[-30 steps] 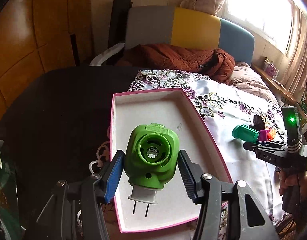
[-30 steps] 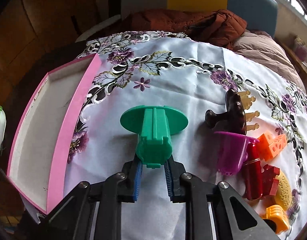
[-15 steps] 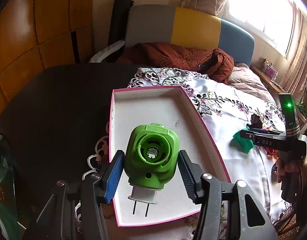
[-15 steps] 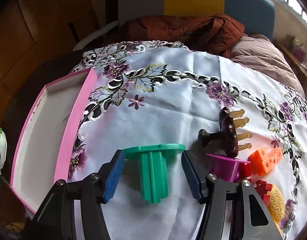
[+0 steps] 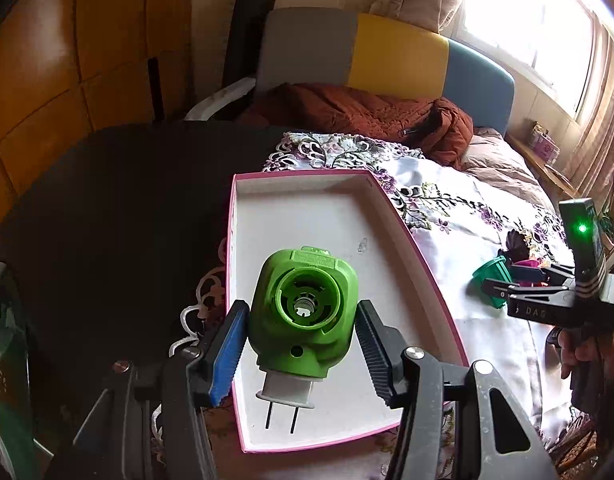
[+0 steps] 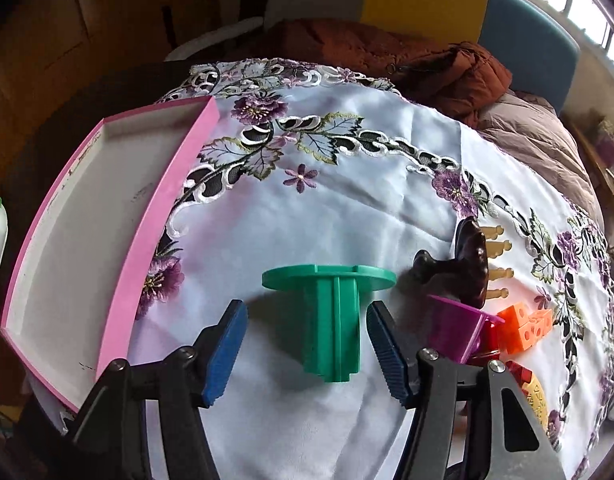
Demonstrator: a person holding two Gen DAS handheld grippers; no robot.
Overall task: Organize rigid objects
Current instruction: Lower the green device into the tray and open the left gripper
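The left gripper (image 5: 301, 322) has its jaws set wide on a green plug-in device (image 5: 303, 304), which hangs prongs-down over the near end of the pink tray (image 5: 411, 236) at the counter's (image 6: 347, 200) left edge, though the pads' contact is hard to see. The placing step looks due: lower and let go. The right gripper (image 6: 307, 314) is closing its jaws around a teal flanged piece (image 6: 335, 320) lying mid-counter, pads not touching it. It needs a firm grip, then a carry leftward.

Glossy green plastic plug-in device (image 5: 303, 312); matt pink-rimmed cardboard tray (image 5: 419, 276); smooth, faintly shiny embroidered cloth (image 6: 347, 208); matt teal plastic piece (image 6: 335, 320) at lower centre.
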